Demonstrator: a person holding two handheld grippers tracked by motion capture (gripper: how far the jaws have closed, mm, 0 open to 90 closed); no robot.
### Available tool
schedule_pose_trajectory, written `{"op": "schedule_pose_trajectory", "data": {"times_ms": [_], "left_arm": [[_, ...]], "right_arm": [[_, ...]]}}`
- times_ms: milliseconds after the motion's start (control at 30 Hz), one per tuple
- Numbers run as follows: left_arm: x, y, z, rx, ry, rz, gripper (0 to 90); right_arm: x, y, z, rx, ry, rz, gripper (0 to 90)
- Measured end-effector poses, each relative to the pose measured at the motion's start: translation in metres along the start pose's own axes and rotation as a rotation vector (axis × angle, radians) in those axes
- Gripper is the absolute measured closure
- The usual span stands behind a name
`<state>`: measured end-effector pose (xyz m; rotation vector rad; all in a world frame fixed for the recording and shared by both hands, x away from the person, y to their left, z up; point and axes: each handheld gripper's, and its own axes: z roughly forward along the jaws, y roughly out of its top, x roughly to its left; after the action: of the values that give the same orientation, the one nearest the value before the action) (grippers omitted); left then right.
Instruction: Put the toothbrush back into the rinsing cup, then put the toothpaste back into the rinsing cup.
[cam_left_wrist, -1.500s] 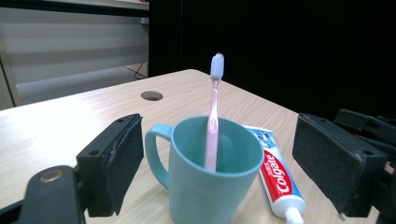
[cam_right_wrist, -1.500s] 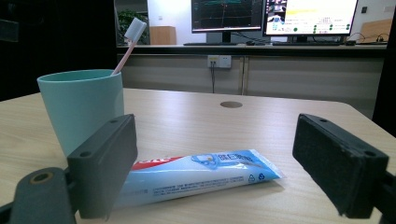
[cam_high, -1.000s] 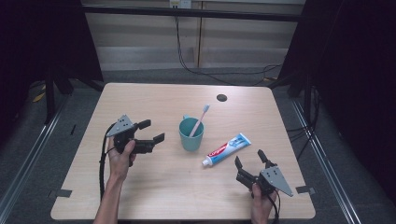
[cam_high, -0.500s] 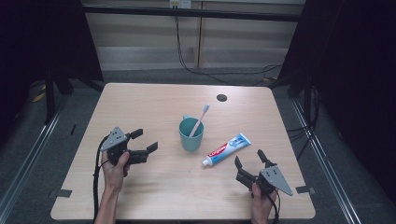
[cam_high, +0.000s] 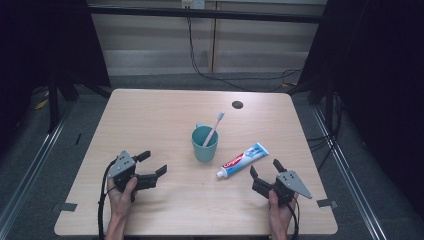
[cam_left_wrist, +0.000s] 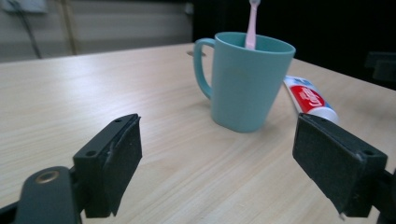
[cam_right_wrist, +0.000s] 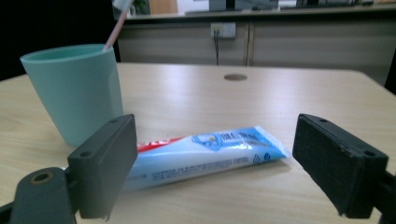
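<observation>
A teal mug (cam_high: 204, 144) stands at the table's middle with a pink toothbrush (cam_high: 215, 126) leaning in it. A blue, white and red toothpaste tube (cam_high: 243, 160) lies just right of the mug. My left gripper (cam_high: 152, 164) rests open at the front left, jaws pointing right at the mug (cam_left_wrist: 245, 79), a short gap away. My right gripper (cam_high: 265, 169) sits open at the front right, just short of the tube (cam_right_wrist: 205, 153), with the mug (cam_right_wrist: 77, 93) behind it to the left. Nothing is between either pair of jaws.
A round dark hole (cam_high: 237, 104) sits in the wooden table (cam_high: 150, 115) near the far right. Dark floor and metal frame legs surround the table. Cables hang along the back wall.
My left gripper has drawn back toward the table's front edge and slightly left, away from the mug. The right gripper, mug and tube have stayed put.
</observation>
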<state>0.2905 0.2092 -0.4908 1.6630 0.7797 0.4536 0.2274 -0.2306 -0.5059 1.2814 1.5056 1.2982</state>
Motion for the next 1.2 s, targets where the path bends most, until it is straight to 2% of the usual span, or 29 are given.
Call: {"op": "schedule_pose_trajectory", "data": {"times_ms": [33,100,133,167,200,267,333,367,400,500,533,667,767,867,1000,1033,1067,1200], "left_arm": [[0.0,-0.001,0.0,0.009,-0.007,-0.006,15.6],[-0.003,-0.002,0.001,0.027,-0.003,0.013,15.6],[-0.004,-0.003,0.001,0.027,-0.001,0.023,15.6],[-0.005,-0.005,0.001,0.001,0.01,0.025,15.8],[-0.006,-0.008,0.0,-0.005,0.016,0.009,15.6],[-0.009,-0.012,-0.001,0.007,0.048,0.045,15.8],[-0.008,-0.014,-0.002,0.026,0.037,0.044,15.7],[-0.008,-0.015,-0.002,0.014,0.03,0.025,15.6],[-0.009,-0.016,-0.004,-0.012,0.04,0.024,15.9],[-0.01,-0.017,-0.007,-0.037,0.053,0.026,15.8],[-0.01,-0.018,-0.008,-0.043,0.055,0.015,15.7],[-0.014,-0.019,-0.01,-0.071,0.073,0.034,15.7],[-0.013,-0.019,-0.011,-0.075,0.057,0.048,15.5],[-0.013,-0.02,-0.011,-0.08,0.051,0.034,15.3],[-0.014,-0.02,-0.011,-0.082,0.056,0.054,15.5],[-0.013,-0.02,-0.012,-0.089,0.05,0.052,15.9],[-0.013,-0.021,-0.013,-0.101,0.056,0.029,16.0],[-0.017,-0.023,-0.017,-0.128,0.088,0.058,16.0]], "right_arm": [[0.0,0.001,0.001,0.019,0.0,-0.005,13.0],[0.0,0.002,0.004,0.058,0.004,0.011,12.6],[0.0,0.002,0.004,0.058,0.004,0.011,12.6],[0.0,0.002,0.005,0.069,-0.006,0.016,12.7],[0.0,0.003,0.006,0.089,-0.013,0.02,12.6],[-0.001,0.004,0.01,0.149,-0.005,0.036,12.9],[0.0,0.006,0.014,0.213,0.0,0.033,13.0],[0.001,0.007,0.015,0.22,0.005,0.028,13.3],[0.003,0.009,0.016,0.231,0.013,0.03,13.3],[0.007,0.016,0.021,0.245,0.029,0.027,13.8],[0.008,0.019,0.022,0.247,0.036,0.031,14.3],[0.011,0.032,0.027,0.262,0.065,0.007,17.9],[0.008,0.037,0.033,0.281,0.062,0.02,18.7],[0.004,0.04,0.038,0.335,0.066,0.043,19.5],[0.0,0.047,0.044,0.383,0.062,0.067,20.1],[-0.001,0.049,0.045,0.397,0.062,0.074,20.9],[-0.002,0.051,0.048,0.409,0.062,0.073,21.4],[-0.003,0.054,0.056,0.464,0.069,0.073,22.6]]}}
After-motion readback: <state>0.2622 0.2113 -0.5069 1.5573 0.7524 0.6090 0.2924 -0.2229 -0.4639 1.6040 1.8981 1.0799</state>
